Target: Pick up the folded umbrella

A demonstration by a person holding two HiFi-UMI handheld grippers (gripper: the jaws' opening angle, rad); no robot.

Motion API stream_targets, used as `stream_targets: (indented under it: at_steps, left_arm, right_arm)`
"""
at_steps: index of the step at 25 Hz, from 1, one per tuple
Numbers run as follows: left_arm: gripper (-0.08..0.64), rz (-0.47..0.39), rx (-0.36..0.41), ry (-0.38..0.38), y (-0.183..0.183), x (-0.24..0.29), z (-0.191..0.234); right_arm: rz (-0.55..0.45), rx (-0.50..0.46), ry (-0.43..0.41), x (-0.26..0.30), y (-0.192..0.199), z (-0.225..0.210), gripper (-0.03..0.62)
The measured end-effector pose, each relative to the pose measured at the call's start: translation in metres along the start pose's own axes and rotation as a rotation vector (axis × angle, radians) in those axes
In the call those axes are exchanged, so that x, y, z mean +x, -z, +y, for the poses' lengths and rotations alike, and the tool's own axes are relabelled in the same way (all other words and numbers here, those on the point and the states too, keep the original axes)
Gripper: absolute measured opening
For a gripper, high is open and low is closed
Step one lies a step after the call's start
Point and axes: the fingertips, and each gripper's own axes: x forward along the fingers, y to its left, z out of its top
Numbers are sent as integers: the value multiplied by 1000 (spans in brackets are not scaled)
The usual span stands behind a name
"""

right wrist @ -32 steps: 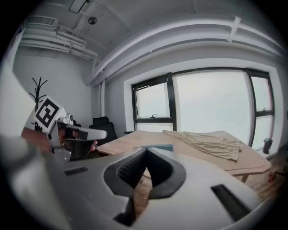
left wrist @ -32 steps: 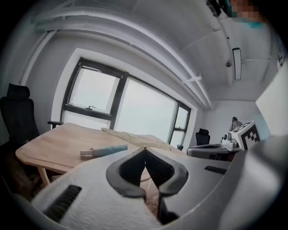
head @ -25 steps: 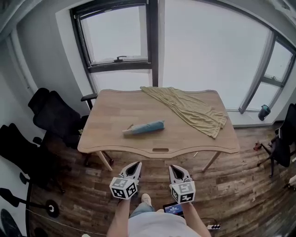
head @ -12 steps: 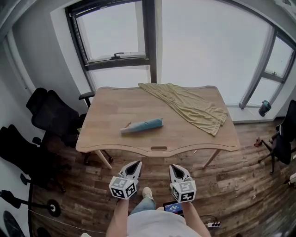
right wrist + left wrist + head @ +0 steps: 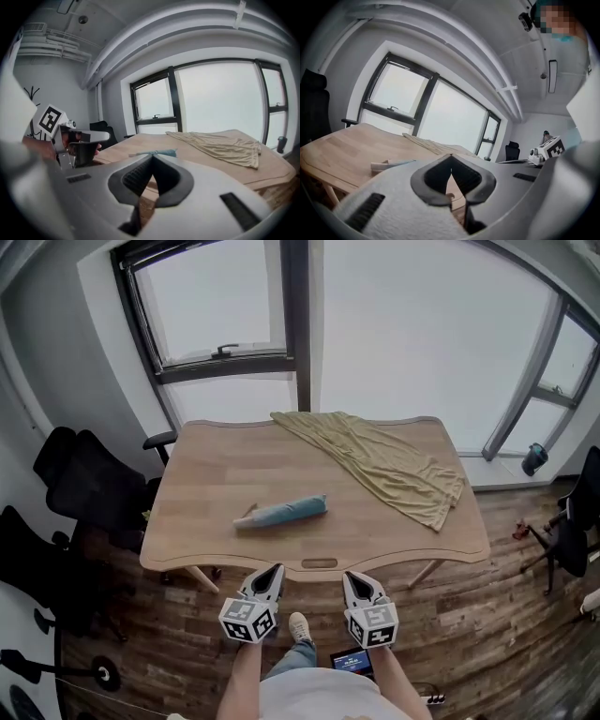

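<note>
The reach seemed barely begun: left gripper (image 5: pixel 275 570) and right gripper (image 5: pixel 352 577) hung closed, empty, short of the table (image 5: pixel 216 474), the folded umbrella (image 5: pixel 281 513) at the left gripper's twelve o'clock, so jaws needed opening.

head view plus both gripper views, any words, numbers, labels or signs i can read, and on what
No readable text anywhere.
left gripper and right gripper: square marker patterns on their cubes, no letters or numbers.
small blue screen at the person's waist: too small to read.
</note>
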Motion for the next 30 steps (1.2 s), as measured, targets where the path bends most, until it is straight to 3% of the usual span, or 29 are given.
stream_targets:
  at_steps: [10,17,22,26,30]
  left_arm:
    - [20,98,-11,3,-18,104,89]
    - [20,107,1,85,-31,155,128]
    - [20,90,73,165,-46,176,132]
    - [20,124,136,148,-49,189,136]
    - [20,124,100,127,-52,192,145]
  right_arm:
    - [64,20,49,116,-30,-44,9]
    - [62,21,99,180,-46,-63,9]
    - [46,95,128,200,-51,-73,9]
    - [43,114,174,198,-52,-85,9]
    - [28,118,182,200,-58,-90,9]
